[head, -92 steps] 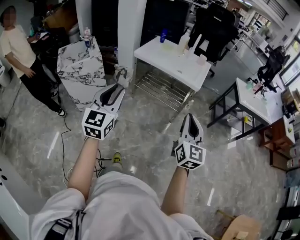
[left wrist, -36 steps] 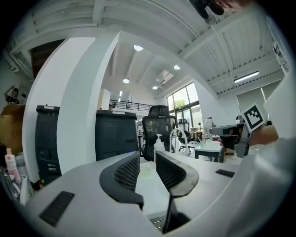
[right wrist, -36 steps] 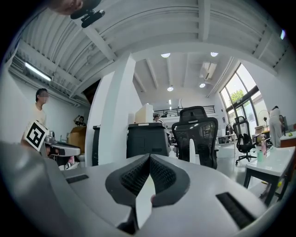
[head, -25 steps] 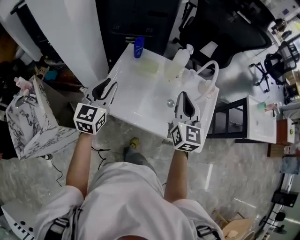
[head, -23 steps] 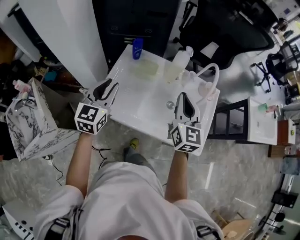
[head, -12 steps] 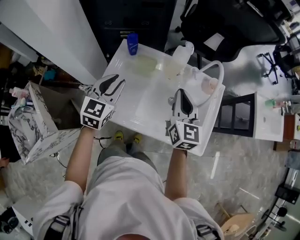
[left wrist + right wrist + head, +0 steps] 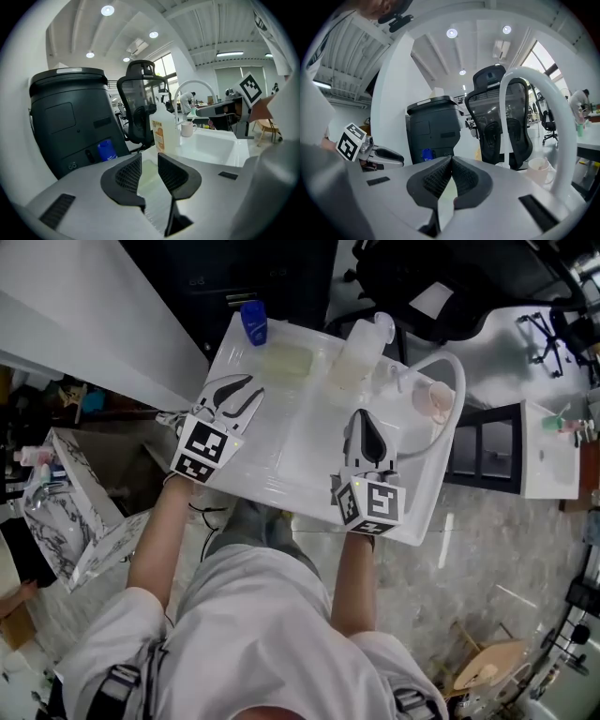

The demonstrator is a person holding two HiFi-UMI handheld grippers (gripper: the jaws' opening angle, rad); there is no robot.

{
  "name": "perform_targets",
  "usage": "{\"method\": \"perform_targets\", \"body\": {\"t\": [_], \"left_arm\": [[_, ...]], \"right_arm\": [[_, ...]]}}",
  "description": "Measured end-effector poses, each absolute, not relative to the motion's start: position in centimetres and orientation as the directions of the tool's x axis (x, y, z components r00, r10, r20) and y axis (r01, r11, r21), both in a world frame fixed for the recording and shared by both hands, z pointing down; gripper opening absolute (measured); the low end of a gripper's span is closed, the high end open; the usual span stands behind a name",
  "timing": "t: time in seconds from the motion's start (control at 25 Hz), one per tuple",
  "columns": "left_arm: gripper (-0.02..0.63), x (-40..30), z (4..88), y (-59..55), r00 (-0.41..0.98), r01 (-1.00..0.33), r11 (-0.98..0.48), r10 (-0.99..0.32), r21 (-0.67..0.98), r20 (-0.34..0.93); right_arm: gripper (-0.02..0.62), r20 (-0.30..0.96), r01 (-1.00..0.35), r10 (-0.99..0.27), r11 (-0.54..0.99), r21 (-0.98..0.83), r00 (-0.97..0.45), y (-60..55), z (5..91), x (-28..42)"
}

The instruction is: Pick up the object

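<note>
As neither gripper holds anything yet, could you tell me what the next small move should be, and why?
Probably ease the left gripper forward toward the pale green pad: its jaws stand apart and empty, aimed at it, while the right gripper is shut.

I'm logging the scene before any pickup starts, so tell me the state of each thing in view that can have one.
left gripper: open, nothing between the jaws.
right gripper: shut, jaw tips touching, empty.
blue bottle: standing upright, not held.
clear jug: standing upright, not held.
cup: upright, mouth up, not held.
</note>
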State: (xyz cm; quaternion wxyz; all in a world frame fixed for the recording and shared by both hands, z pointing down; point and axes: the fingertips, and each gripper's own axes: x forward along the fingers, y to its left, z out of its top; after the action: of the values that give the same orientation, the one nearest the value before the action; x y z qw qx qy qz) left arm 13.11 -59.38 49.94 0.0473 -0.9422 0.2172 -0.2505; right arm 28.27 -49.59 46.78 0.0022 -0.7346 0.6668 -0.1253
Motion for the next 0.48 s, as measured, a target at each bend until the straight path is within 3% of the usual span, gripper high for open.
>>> {"method": "perform_targets", "body": {"t": [0.48], "left_arm": [[0.103, 17.5, 58.4, -64.1, 0.713, -0.024, -0.951, -0.232, -0.308, 0.661]], "right_arm": [[0.006, 0.253, -0.963, -0.955, -0.205, -0.173, 0.158, -54.5, 51.0, 29.0]]}}
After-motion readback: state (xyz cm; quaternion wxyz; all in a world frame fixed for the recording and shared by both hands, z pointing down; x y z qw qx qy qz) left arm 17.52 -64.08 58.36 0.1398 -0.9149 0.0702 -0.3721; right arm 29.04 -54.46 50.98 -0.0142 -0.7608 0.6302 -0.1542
